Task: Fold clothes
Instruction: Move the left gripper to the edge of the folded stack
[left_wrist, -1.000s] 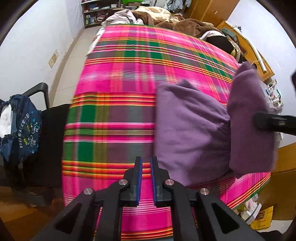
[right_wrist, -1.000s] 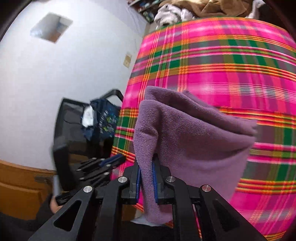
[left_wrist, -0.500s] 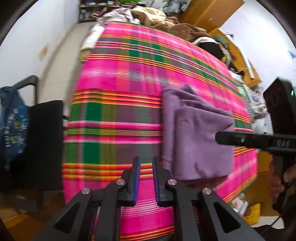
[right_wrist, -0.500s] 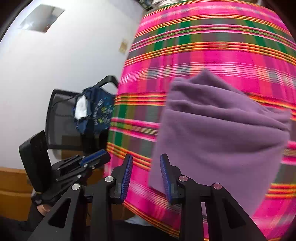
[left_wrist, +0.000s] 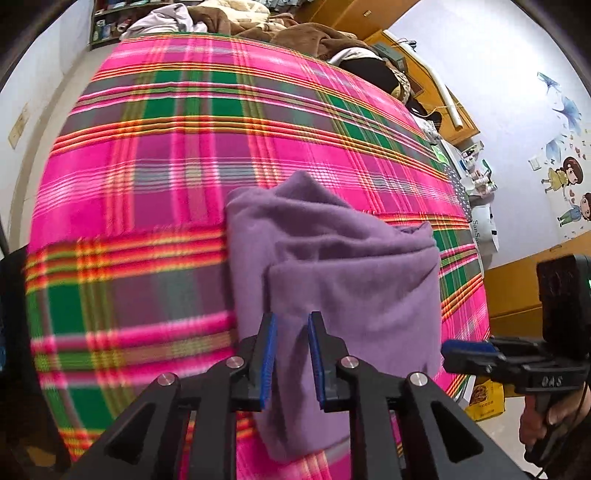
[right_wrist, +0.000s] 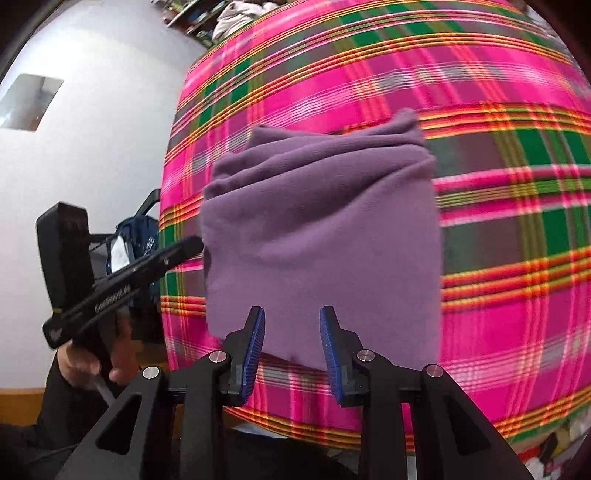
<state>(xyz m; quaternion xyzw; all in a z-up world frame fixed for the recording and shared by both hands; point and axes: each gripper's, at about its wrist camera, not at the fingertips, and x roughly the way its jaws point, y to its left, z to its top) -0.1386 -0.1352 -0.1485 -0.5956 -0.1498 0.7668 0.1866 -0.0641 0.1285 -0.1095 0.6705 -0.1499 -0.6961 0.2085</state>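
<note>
Lying folded ahead of both tongs: garment.

Garment: your folded piece is plain purple.
Bedspread: pink plaid, green and grey blocks, orange-yellow stripes.
Your gripper pads: blue on black.
</note>
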